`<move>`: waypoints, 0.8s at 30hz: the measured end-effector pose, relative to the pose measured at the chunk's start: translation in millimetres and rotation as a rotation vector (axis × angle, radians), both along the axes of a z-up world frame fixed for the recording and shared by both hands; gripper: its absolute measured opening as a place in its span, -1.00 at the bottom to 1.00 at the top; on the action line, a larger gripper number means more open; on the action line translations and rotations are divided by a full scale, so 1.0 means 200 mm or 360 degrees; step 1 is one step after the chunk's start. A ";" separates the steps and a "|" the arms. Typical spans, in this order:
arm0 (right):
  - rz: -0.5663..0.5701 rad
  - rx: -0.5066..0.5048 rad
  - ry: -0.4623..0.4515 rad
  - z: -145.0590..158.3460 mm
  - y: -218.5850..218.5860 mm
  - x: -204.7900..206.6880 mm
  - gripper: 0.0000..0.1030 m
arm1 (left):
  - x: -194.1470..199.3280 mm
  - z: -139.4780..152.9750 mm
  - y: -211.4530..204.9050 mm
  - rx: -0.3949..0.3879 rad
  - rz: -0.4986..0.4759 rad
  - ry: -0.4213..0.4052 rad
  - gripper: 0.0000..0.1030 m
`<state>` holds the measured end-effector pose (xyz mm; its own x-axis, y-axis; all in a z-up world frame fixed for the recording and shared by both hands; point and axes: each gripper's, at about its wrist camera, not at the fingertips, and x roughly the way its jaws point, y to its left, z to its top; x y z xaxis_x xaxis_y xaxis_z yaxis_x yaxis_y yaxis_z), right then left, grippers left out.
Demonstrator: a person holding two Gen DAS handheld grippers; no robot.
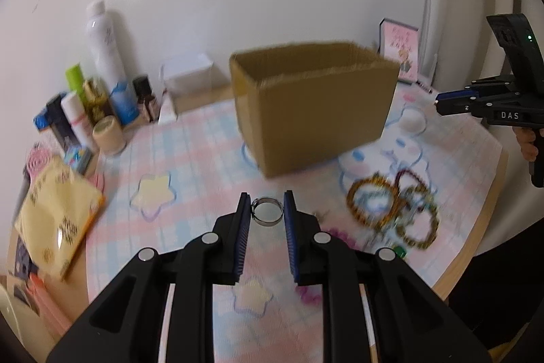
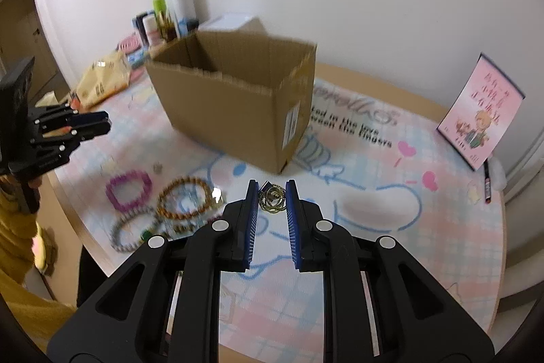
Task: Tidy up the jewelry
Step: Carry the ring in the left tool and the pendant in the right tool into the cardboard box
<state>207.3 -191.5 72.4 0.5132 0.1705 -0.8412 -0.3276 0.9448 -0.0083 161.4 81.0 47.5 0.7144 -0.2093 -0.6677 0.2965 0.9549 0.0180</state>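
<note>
The left gripper (image 1: 267,204) holds a silver ring (image 1: 267,211) between its jaws, which are clamped on the band from both sides. The ring's opening faces the camera and its axis runs roughly along the fingers. It is held above the pastel mat (image 1: 190,159), in front of the open cardboard box (image 1: 312,104).

The right gripper (image 2: 271,195) has its jaws closed on a small tangle of gold chain (image 2: 272,200); its shape and direction cannot be resolved. This item also sits in front of the box, on the side bearing the label.

Beaded bracelets (image 2: 185,198) lie flat in a group on the mat near the table (image 2: 68,206) edge, overlapping one another. Motion blur obscures their detail. The box interior is mostly hidden by its walls.
</note>
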 end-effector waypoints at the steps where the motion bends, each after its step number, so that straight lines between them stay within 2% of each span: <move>1: -0.0001 -0.0002 -0.0016 0.03 0.01 0.01 -0.70 | 0.01 0.03 -0.01 -0.0009 -0.0018 -0.0024 -0.62; 8: 0.0015 0.0048 -0.0120 0.21 0.07 0.09 -0.70 | 0.13 0.28 -0.11 -0.0112 -0.0134 -0.0184 -0.62; 11: 0.0021 0.0071 -0.0123 0.25 0.10 0.14 -0.70 | 0.20 0.36 -0.16 -0.0127 -0.0181 -0.0204 -0.62; 15: 0.0024 0.0088 -0.0084 0.26 0.13 0.23 -0.69 | 0.34 0.40 -0.22 -0.0144 -0.0226 -0.0121 -0.62; 20: -0.0024 0.0084 -0.0003 0.22 0.16 0.34 -0.69 | 0.48 0.39 -0.26 -0.0097 -0.0222 -0.0012 -0.62; 24: -0.0060 0.0143 0.0155 0.14 0.17 0.47 -0.69 | 0.62 0.32 -0.28 -0.0061 -0.0199 0.0129 -0.62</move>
<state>301.8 -156.6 100.6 0.4371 0.2296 -0.8696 -0.2868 0.9520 0.1072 285.5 24.4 112.3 0.6251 -0.3195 -0.7121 0.4121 0.9099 -0.0465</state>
